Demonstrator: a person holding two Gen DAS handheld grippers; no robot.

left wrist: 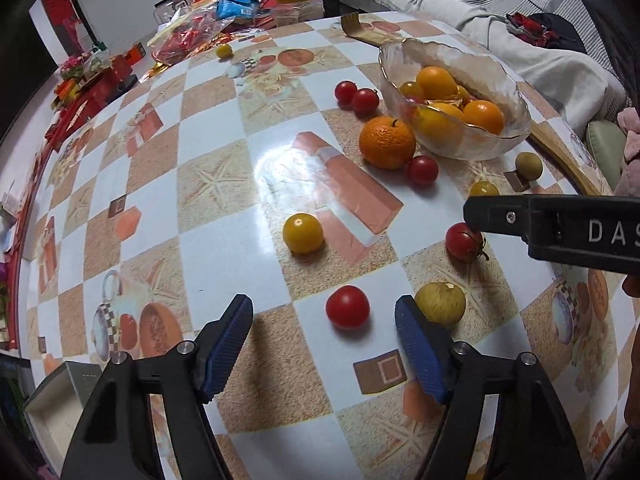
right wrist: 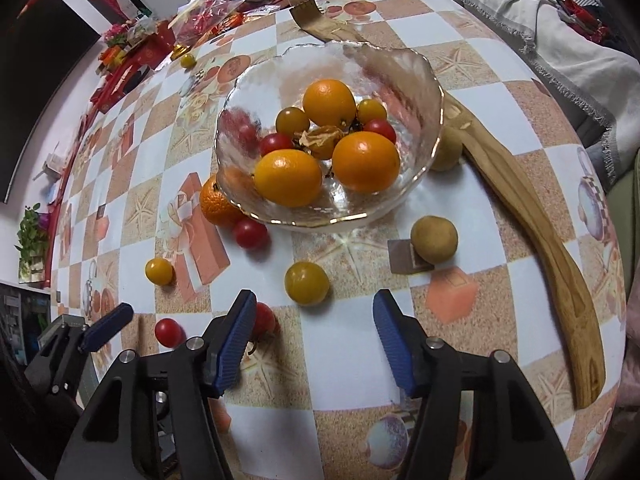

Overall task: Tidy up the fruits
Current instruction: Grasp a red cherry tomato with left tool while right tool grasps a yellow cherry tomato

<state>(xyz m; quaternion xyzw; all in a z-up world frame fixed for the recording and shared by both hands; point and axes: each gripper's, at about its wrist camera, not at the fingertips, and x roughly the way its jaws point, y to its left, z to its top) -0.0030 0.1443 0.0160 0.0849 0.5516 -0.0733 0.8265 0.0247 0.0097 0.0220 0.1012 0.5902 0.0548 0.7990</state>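
A glass bowl (right wrist: 416,68) (left wrist: 516,92) holds oranges and small tomatoes. Loose fruit lies on the checkered table (left wrist: 216,248). My left gripper (left wrist: 324,316) is open and empty, with a red tomato (left wrist: 347,306) between and just ahead of its fingers and a yellow-green fruit (left wrist: 440,303) by its right finger. A yellow tomato (left wrist: 303,233) and a mandarin (left wrist: 387,142) lie farther ahead. My right gripper (right wrist: 314,312) is open and empty, just behind a yellow tomato (right wrist: 306,283). A red tomato (right wrist: 264,319) is partly hidden behind its left finger.
A long wooden utensil (right wrist: 532,204) lies right of the bowl. A brown round fruit (right wrist: 434,239) sits before the bowl. More red tomatoes (left wrist: 356,96) lie left of the bowl. Bags, boxes and jars (left wrist: 208,28) crowd the far edge. A sofa with blankets (left wrist: 500,8) stands behind.
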